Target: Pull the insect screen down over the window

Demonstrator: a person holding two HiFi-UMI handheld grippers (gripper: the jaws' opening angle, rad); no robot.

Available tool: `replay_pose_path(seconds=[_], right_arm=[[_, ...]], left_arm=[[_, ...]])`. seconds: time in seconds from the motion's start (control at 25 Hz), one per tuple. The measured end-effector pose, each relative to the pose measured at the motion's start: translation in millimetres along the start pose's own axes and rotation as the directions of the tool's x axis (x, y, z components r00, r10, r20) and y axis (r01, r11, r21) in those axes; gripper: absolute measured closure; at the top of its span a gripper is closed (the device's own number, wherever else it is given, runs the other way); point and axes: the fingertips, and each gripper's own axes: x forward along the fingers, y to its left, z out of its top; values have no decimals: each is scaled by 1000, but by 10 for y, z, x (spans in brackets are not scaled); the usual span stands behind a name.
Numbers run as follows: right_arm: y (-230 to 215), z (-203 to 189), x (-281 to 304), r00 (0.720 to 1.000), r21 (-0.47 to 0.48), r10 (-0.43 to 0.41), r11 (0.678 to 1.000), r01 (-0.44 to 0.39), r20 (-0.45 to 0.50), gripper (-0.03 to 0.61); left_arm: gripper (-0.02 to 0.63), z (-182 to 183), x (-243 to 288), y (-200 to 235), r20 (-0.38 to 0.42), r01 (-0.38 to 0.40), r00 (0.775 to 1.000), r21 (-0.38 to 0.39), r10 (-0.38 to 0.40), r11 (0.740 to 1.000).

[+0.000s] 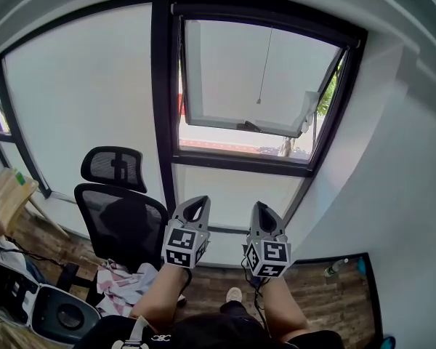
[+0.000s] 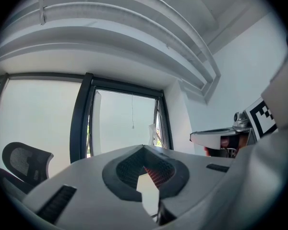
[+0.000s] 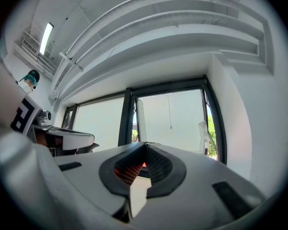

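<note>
The window has a dark frame, and its sash is tilted open outward. A thin pull cord hangs from the top of the frame, its small end piece about mid-pane. The cord also shows in the left gripper view, and the cord in the right gripper view. No screen covers the opening. My left gripper and right gripper are held side by side well below the window, pointing up at it. Both are shut with nothing between the jaws, which meet in the left gripper and the right gripper.
A black mesh office chair stands at the left under the big fixed pane, with a checked cloth on its seat. A white wall closes the right side. A bottle lies on the wooden floor.
</note>
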Motion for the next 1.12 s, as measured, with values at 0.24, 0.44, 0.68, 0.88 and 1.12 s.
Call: replay_pose_path(seconds=[0.24, 0.44, 0.68, 0.88, 1.12], right_arm=[[-73, -85, 251, 1000, 2, 10, 1000, -10, 8, 577], [-215, -153, 551, 1000, 4, 21, 1000, -21, 15, 577], [-431, -310, 957, 1000, 13, 26, 1000, -26, 13, 577], [-678, -483, 1375, 999, 22, 33, 999, -33, 4, 577], [-1043, -655, 1991, 999, 53, 49, 997, -48, -15, 577]], left_arm=[[601, -53, 218, 122, 8, -13, 1000, 12, 13, 1000], [601, -101, 497, 211, 7, -26, 1000, 25, 26, 999], [601, -242, 927, 340, -4, -39, 999, 22, 39, 999], [601, -379, 1397, 453, -21, -45, 999, 31, 45, 999], [601, -490, 2071, 618, -55, -58, 997, 41, 60, 997]])
